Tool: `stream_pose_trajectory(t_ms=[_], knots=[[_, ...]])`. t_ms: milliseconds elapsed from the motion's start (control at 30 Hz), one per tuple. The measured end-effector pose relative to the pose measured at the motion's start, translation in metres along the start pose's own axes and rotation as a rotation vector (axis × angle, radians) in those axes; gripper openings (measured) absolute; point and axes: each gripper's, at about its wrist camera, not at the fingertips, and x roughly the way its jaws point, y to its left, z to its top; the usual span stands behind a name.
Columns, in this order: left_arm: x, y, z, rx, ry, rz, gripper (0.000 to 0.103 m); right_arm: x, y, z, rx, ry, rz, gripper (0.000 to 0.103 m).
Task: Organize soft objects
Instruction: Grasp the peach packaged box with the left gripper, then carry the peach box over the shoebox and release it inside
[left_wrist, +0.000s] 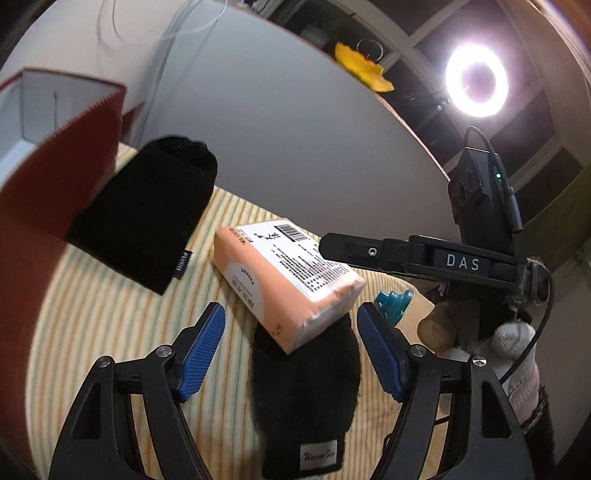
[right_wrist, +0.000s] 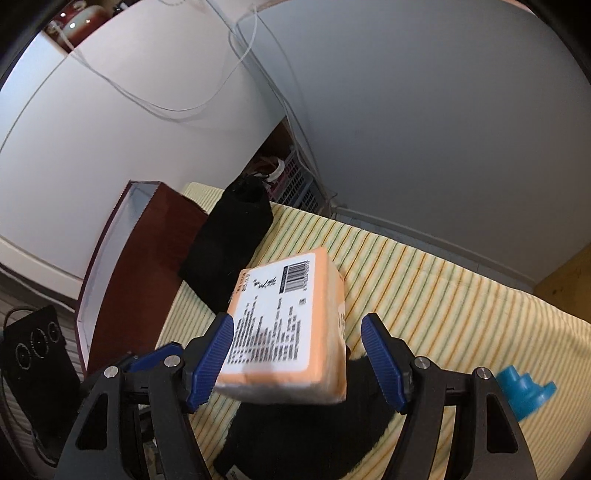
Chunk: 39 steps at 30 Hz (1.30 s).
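An orange tissue pack (left_wrist: 284, 273) with a white barcode label lies tilted on a black fuzzy slipper (left_wrist: 306, 398) on the striped cloth (left_wrist: 110, 332). My left gripper (left_wrist: 291, 350) is open over the slipper, just below the pack. My right gripper (right_wrist: 297, 362) is open with the pack (right_wrist: 288, 325) between its fingers; the left pad (right_wrist: 210, 362) looks close to or touching it, the right pad stands apart. The right gripper also shows in the left wrist view (left_wrist: 406, 254), at the pack's right. A black drawstring pouch (left_wrist: 147, 218) leans against a dark red bag (left_wrist: 44, 206); it also shows in the right wrist view (right_wrist: 229, 247).
A teal plastic piece (left_wrist: 393, 302) lies right of the pack, also in the right wrist view (right_wrist: 524, 391). The red bag (right_wrist: 129, 280) stands open at the cloth's left edge. A ring light (left_wrist: 476, 81) shines at upper right. White cables (right_wrist: 236, 55) hang on the wall.
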Motion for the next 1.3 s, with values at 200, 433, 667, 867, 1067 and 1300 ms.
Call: stream_pose_trajectory(t_ms=[200,433,667,867,1067,1300], knots=[[0.019,0.006,0.002,-0.032,0.046,-0.008,0.074,0.015,-0.005,0.001,0.014,0.038,0.019,0.061],[0.025,0.005,0.003,-0.037,0.061,-0.041,0.067,0.021,-0.001,-0.003,0.018,0.070,0.044,0.052],[0.021,-0.001,0.002,-0.011,0.056,-0.037,0.055,0.016,0.004,-0.006,0.027,0.068,0.035,0.046],[0.002,-0.010,-0.003,0.026,0.022,-0.030,0.055,0.003,0.018,-0.013,0.021,0.049,0.043,0.045],[-0.033,-0.013,-0.006,0.045,-0.025,-0.034,0.055,-0.014,0.045,-0.021,0.001,0.025,0.062,0.045],[-0.084,-0.005,-0.012,0.087,-0.106,-0.012,0.055,-0.033,0.095,-0.028,-0.053,-0.015,0.096,0.045]])
